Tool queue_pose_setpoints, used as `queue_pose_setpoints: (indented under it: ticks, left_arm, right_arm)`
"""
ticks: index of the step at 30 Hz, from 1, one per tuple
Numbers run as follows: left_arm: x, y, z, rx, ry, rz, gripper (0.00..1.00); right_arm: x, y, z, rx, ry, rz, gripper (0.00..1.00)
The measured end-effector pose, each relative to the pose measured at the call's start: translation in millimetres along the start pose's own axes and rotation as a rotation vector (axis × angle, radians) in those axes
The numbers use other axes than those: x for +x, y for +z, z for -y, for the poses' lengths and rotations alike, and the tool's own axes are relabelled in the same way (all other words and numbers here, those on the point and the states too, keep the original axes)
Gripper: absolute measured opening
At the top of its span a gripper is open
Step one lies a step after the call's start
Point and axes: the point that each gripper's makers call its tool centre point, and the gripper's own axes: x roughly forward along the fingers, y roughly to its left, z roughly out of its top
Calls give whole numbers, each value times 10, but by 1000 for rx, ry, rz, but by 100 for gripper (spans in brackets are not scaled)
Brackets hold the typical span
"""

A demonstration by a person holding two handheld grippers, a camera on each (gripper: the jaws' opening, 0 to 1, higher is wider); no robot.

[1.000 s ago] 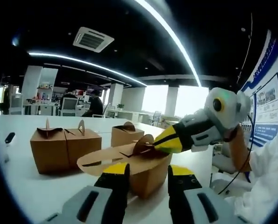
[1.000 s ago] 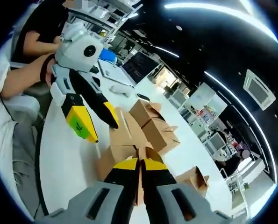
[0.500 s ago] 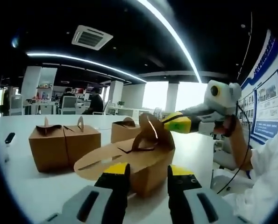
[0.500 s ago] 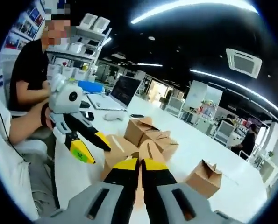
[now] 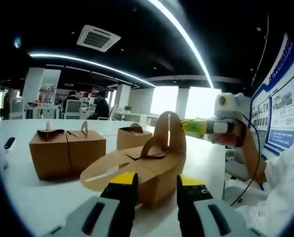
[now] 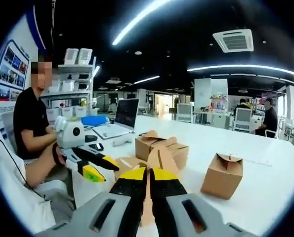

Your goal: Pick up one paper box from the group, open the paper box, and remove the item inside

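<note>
A brown paper box (image 5: pixel 156 186) stands on the white table just ahead of my left gripper (image 5: pixel 155 181), whose yellow-tipped jaws stand open on either side of its near face. One lid flap (image 5: pixel 112 170) lies spread out to the left. The handle flap (image 5: pixel 169 138) stands upright, and my right gripper (image 5: pixel 187 126) reaches in from the right, shut on its top edge. In the right gripper view, the right gripper (image 6: pixel 147 174) pinches that flap (image 6: pixel 162 159), with the left gripper (image 6: pixel 100 169) open beside the box (image 6: pixel 127 163). The box's inside is hidden.
Two closed boxes (image 5: pixel 50 154) (image 5: pixel 86 148) stand side by side to the left, and a third (image 5: pixel 133 139) stands behind. A laptop (image 6: pixel 124 114) and a seated person (image 6: pixel 30 123) are at the table's (image 6: pixel 265 190) far side. A small black item (image 5: pixel 9 145) lies at the left.
My right gripper has lifted the handle flap from lying flat to standing upright. The right gripper view has swung round with the hand. The left gripper and the other boxes have stayed put.
</note>
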Motion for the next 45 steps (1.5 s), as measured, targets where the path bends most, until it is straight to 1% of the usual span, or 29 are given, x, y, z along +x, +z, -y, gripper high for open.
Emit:
queue_pose_setpoints:
  ticks: [5, 7, 10, 12, 14, 19, 23, 29, 38, 45]
  left_arm:
    - [-13, 5, 11, 2, -3, 2, 33]
    - [-16, 0, 7, 3, -1, 0, 33]
    - [-16, -4, 17, 5, -3, 0, 33]
    - [-17, -5, 25, 6, -4, 0, 33]
    - [-17, -3, 28, 5, -6, 1, 33]
    - [6, -17, 22, -2, -5, -6, 33]
    - [8, -19, 38, 2, -11, -6, 33]
    - [-2, -14, 37, 0, -12, -3, 33]
    - [0, -29, 41, -3, -13, -6, 33]
    - [2, -38, 43, -5, -15, -6, 33]
  right_arm:
    - [-61, -9, 49, 47, 5, 16, 5]
    - [-74, -7, 66, 97, 6, 33, 5]
    - [-83, -14, 66, 216, 32, 76, 5]
    - [-103, -21, 101, 278, 36, 99, 4]
    - [-125, -36, 152, 318, 31, 109, 4]
    - [-152, -44, 230, 318, 7, 108, 4]
    - [-178, -70, 250, 344, 3, 113, 4]
    - [-248, -118, 301, 383, -20, 124, 3]
    - [-345, -251, 410, 457, -47, 135, 3]
    - [-412, -382, 471, 491, -62, 122, 3]
